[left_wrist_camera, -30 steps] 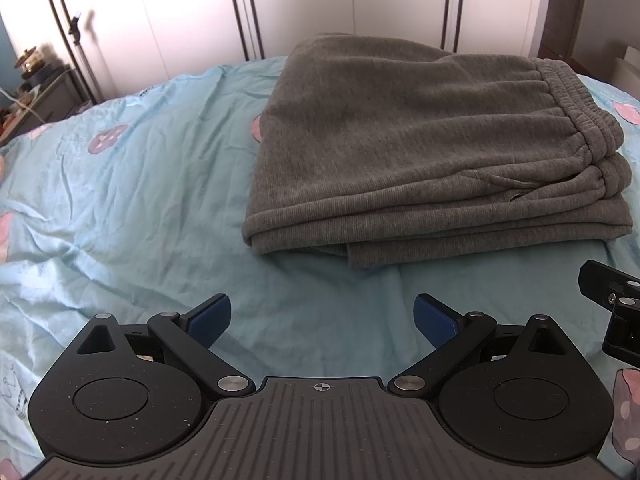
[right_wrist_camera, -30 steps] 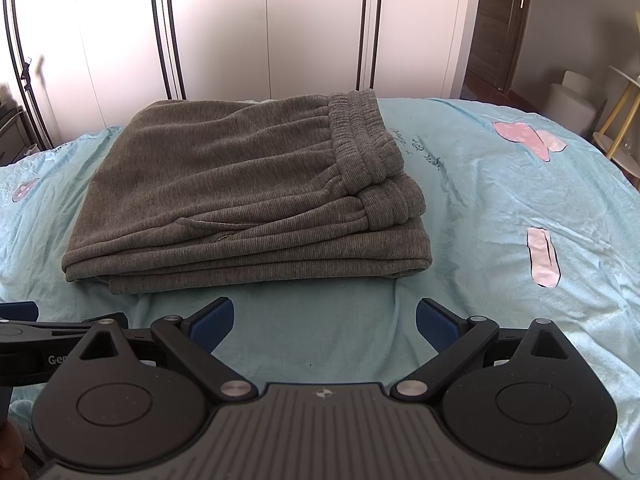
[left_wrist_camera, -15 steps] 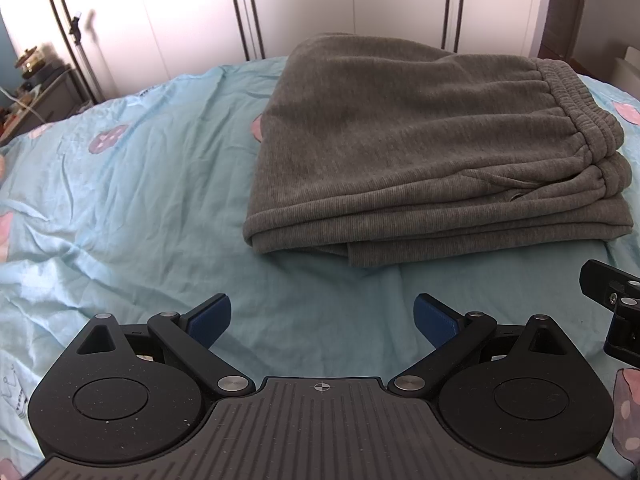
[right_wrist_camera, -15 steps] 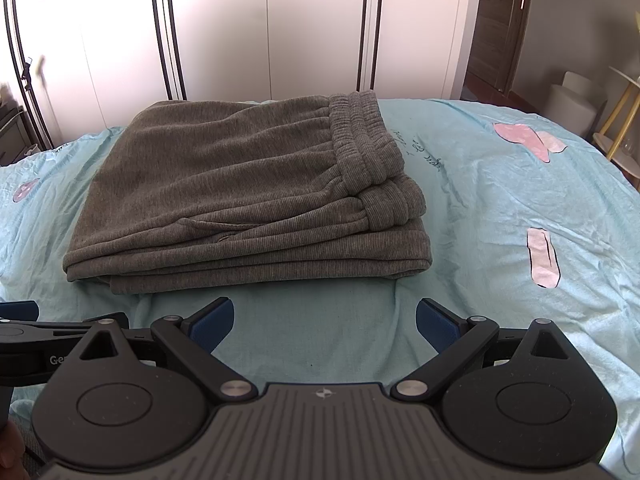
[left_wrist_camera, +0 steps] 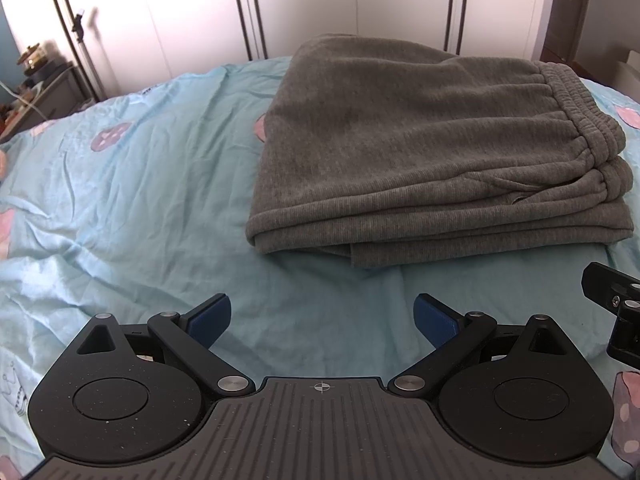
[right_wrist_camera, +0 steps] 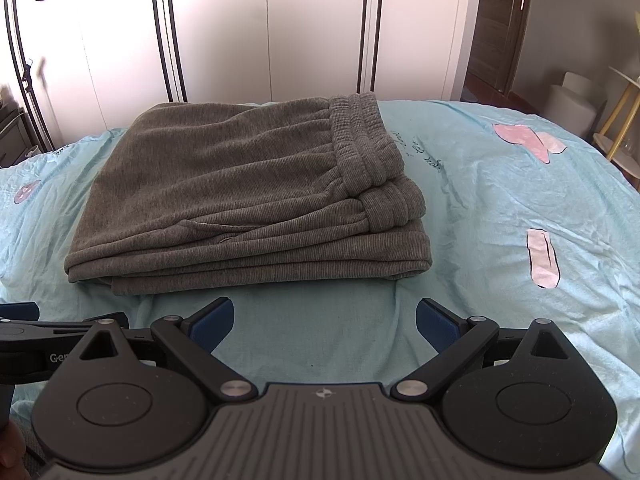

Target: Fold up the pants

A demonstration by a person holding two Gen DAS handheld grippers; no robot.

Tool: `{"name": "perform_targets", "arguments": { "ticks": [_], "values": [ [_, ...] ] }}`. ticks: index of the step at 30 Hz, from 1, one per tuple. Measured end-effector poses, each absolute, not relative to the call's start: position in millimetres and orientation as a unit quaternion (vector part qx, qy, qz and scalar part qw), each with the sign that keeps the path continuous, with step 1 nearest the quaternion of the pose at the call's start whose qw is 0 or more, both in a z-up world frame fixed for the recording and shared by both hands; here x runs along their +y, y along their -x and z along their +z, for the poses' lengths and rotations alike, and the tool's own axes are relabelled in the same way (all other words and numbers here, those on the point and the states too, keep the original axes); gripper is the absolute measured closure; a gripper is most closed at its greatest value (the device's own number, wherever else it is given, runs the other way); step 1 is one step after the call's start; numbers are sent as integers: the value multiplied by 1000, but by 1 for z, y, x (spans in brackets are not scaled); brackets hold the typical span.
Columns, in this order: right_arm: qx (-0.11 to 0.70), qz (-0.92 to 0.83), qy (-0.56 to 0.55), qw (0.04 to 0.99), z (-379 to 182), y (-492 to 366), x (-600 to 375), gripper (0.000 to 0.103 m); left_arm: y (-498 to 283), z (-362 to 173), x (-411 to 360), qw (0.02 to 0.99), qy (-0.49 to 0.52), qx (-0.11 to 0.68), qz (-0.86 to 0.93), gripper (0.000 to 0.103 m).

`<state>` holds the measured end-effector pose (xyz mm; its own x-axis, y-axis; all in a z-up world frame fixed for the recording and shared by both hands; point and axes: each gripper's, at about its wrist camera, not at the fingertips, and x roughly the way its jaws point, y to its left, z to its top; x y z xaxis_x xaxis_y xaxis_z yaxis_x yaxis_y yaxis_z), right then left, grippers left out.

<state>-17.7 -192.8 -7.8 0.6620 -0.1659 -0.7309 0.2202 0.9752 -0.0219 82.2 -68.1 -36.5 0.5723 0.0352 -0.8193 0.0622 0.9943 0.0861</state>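
Observation:
The grey pants (left_wrist_camera: 420,152) lie folded in a flat stack on the light blue bed sheet (left_wrist_camera: 140,200), waistband to the right. They also show in the right wrist view (right_wrist_camera: 240,196). My left gripper (left_wrist_camera: 322,318) is open and empty, a little in front of the stack's near left corner. My right gripper (right_wrist_camera: 324,320) is open and empty, just in front of the stack's near edge. Neither touches the pants. Part of the right gripper (left_wrist_camera: 618,304) shows at the right edge of the left wrist view.
White wardrobe doors (right_wrist_camera: 312,28) stand behind the bed. A dark nightstand with clutter (left_wrist_camera: 44,88) is at the far left. A brown door (right_wrist_camera: 504,24), a white bin (right_wrist_camera: 576,100) and a yellow-legged stand (right_wrist_camera: 620,120) are at the far right.

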Motion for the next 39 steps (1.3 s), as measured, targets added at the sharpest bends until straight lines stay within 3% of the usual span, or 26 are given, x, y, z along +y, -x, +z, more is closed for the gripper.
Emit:
{"name": "perform_targets", "arguments": {
  "ticks": [39],
  "values": [
    [396, -105, -35, 912, -7, 18, -192, 5, -81, -34, -70, 887, -54, 458, -5, 2]
  ]
}}
